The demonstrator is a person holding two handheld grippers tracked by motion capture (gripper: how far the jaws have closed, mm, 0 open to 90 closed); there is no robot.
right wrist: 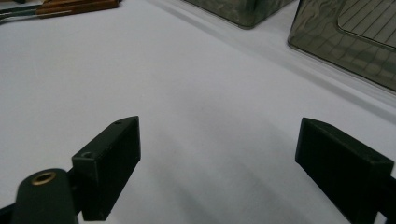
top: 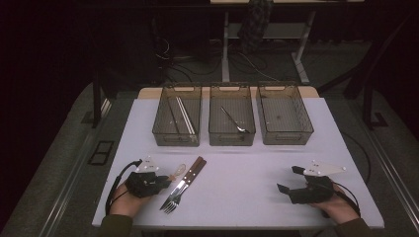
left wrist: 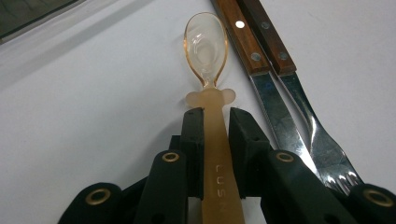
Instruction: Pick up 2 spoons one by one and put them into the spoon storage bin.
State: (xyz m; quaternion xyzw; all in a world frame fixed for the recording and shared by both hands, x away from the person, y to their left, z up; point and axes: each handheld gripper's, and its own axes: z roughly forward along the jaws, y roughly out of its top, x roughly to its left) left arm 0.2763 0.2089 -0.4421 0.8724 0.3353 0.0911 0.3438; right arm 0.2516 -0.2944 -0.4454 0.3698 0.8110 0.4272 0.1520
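A translucent amber plastic spoon [left wrist: 207, 51] lies on the white table, bowl pointing away from me. My left gripper [left wrist: 215, 116] is shut on the spoon's handle, both black pads pressed against its sides. In the high view that gripper [top: 168, 180] sits at the table's front left with the spoon [top: 178, 171] just past its tips. Two wood-handled forks [left wrist: 275, 79] lie side by side right beside the spoon, also seen as the forks [top: 184, 183] in the high view. My right gripper [right wrist: 218, 154] rests at the front right [top: 286, 181], jaws wide apart with only bare table between them.
Three smoky clear bins stand in a row at the back: the left bin [top: 177, 138] holds chopsticks, the middle bin [top: 232, 139] a metal spoon, the right bin [top: 285, 138] shows nothing inside. White table [top: 237, 168] spreads between the grippers.
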